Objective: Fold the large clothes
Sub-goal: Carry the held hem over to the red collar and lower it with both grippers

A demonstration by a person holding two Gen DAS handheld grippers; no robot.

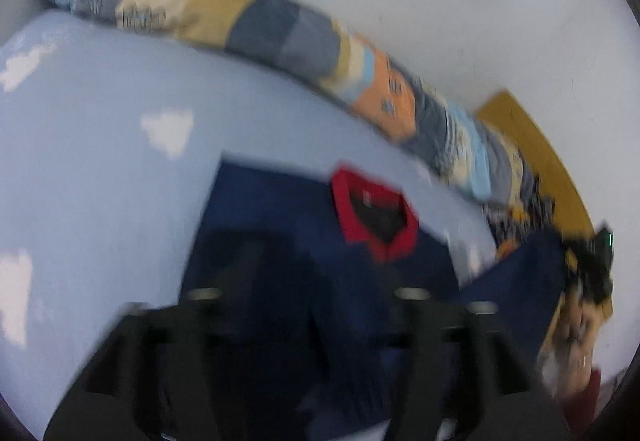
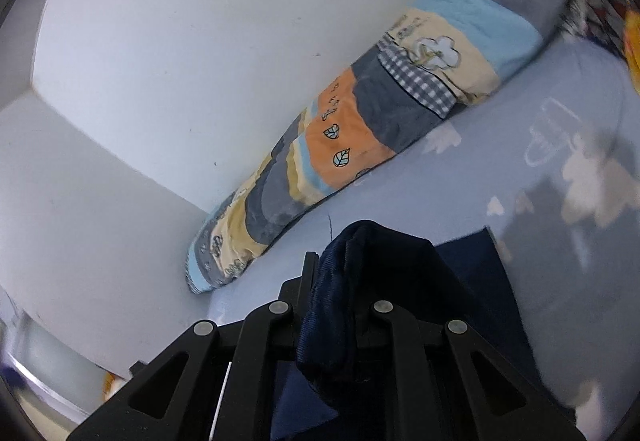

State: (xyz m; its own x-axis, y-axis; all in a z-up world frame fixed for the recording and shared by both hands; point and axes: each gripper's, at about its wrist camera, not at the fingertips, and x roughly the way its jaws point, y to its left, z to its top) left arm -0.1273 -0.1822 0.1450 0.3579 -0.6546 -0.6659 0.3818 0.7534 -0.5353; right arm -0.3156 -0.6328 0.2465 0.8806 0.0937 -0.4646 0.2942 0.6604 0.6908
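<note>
**Navy shirt half carried across the bed**

Black jaws of the right gripper [image 2: 340, 281] sit closest to the lens, clamped together on a bunched fold of the navy shirt [image 2: 352, 281], which hangs over them and trails away to the right. Seen from the left wrist, the rest of that shirt lies flat on the pale blue bedsheet [image 1: 100, 145], its red collar [image 1: 374, 219] toward the far side. The left gripper [image 1: 312, 281] hovers over the body of the shirt with its fingers apart and nothing between them.

My judgement: the fold is mid-carry, so the right hand should lay its edge squarely over the flat part, keeping the cloth taut before letting go.

Along the far wall lies a rolled patchwork quilt [image 2: 360, 129]; it is well clear of the shirt.
</note>
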